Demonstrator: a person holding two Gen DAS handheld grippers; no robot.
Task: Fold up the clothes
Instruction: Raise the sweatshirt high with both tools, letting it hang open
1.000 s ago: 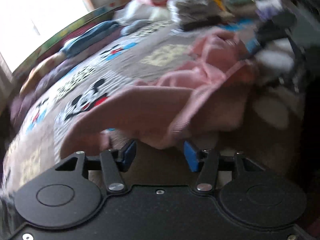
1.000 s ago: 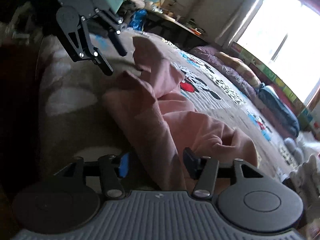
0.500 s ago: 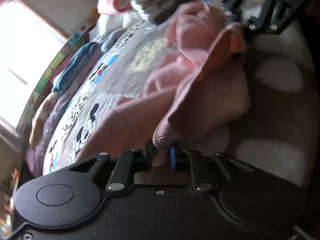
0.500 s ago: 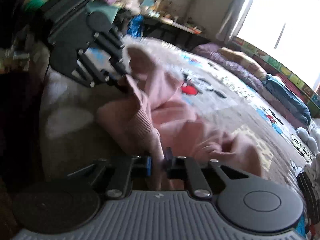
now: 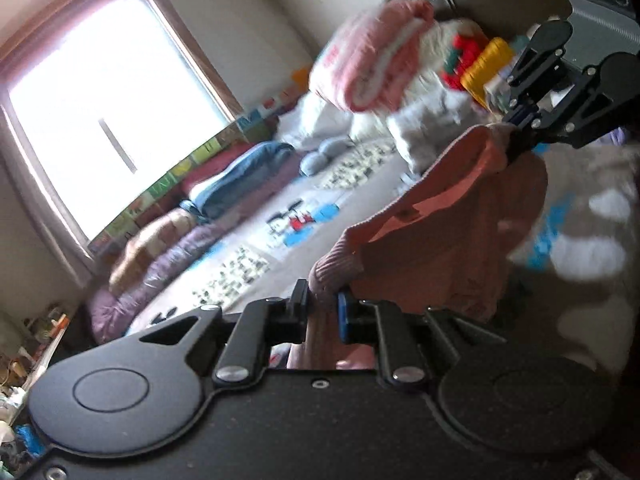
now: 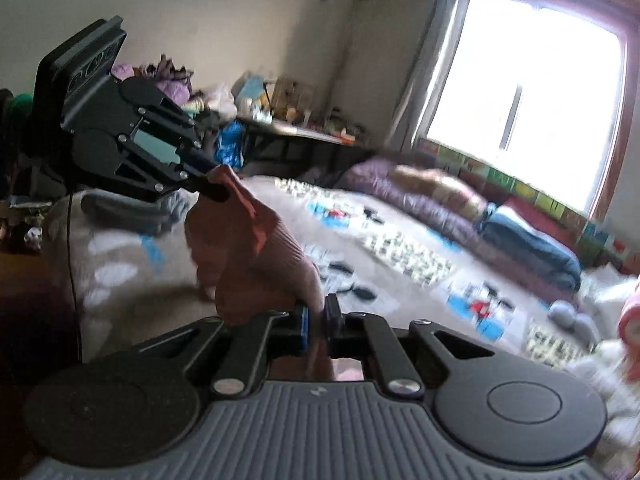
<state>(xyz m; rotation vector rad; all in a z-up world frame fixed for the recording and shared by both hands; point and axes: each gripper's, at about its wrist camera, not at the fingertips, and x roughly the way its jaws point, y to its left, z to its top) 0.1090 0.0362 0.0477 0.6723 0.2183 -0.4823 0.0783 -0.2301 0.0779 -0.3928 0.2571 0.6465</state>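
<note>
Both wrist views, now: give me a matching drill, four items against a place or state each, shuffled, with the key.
Items:
1. pink ribbed-knit garment
2. left gripper
3. rolled blue quilt
4. cartoon-print grey bedspread

Place or state:
A. lies along the wall under the window
B. hangs stretched between the two grippers, off the bed
C. spread flat over the bed
D. shut on a ribbed edge of the knit

Pairs: 1-B, 2-D, 3-A, 4-C

The right gripper is shut on the garment's other end.
</note>
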